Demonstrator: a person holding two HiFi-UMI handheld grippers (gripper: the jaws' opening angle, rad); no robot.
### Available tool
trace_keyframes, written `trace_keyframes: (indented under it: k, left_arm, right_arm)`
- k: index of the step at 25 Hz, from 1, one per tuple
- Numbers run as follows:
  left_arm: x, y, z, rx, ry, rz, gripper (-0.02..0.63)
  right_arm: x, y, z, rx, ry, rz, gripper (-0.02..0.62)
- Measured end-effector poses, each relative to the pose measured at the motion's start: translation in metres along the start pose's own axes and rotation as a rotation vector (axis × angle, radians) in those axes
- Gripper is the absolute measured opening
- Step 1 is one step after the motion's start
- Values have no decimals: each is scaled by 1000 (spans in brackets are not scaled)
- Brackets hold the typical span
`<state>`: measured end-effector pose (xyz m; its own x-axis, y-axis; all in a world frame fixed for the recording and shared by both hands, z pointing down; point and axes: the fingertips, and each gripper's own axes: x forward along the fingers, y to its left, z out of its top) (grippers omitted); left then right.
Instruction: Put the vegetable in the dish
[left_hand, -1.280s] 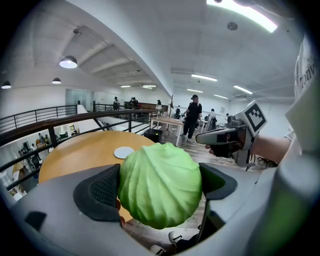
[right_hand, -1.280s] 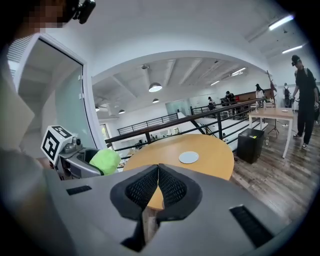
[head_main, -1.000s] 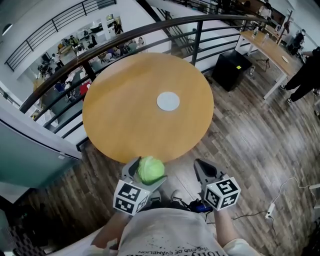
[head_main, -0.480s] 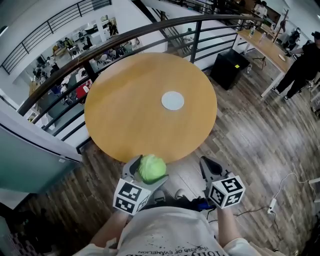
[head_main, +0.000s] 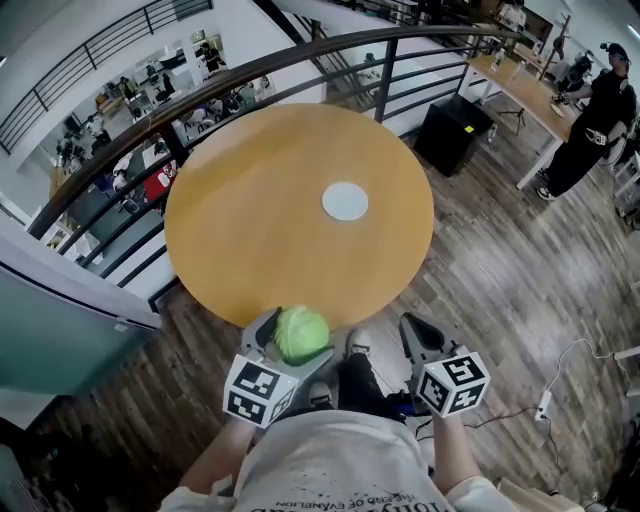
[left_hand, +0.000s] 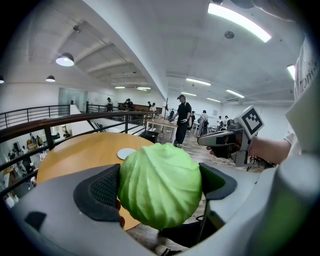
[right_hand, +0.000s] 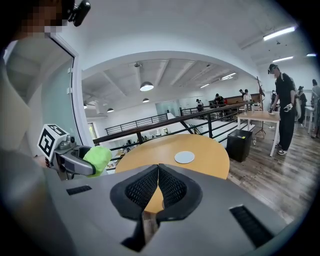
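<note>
A round green cabbage (head_main: 301, 334) sits between the jaws of my left gripper (head_main: 298, 338), which is shut on it just off the near edge of the round wooden table (head_main: 260, 230). In the left gripper view the cabbage (left_hand: 160, 184) fills the gap between both pads. The dish (head_main: 345, 201), a small pale flat disc, lies on the table right of centre, far ahead of both grippers; it shows again as the dish (right_hand: 184, 157) in the right gripper view. My right gripper (head_main: 415, 335) hangs beside the left one over the floor, shut with nothing in it (right_hand: 158, 176).
A dark railing (head_main: 250, 75) curves behind the table, with a drop to a lower floor beyond. A black box (head_main: 452, 135) stands right of the table. A person (head_main: 590, 120) stands by a long desk (head_main: 520, 85) at the far right. A white cable (head_main: 560, 385) lies on the wood floor.
Both grippers stay close to my body with the cabbage still held. The view has shifted slightly, and the person at the far right has walked further into view.
</note>
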<state>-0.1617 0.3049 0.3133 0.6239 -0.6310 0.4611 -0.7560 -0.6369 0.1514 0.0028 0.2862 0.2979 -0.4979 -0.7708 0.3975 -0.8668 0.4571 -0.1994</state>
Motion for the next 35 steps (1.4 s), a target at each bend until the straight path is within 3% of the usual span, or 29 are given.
trace_keyframes:
  k: [13,26,35]
  left_arm:
    - [72,32,40,-39,-7,31,485]
    - [164,67,107,-76,-17,128,485]
    - [183,74,118,-95,4,180,485]
  right_arm:
    - [55,-69,36,-6,15,29,25]
    - [130,-159,94,-35,33,134,25]
    - [152,-177,102,-37,59,199,25]
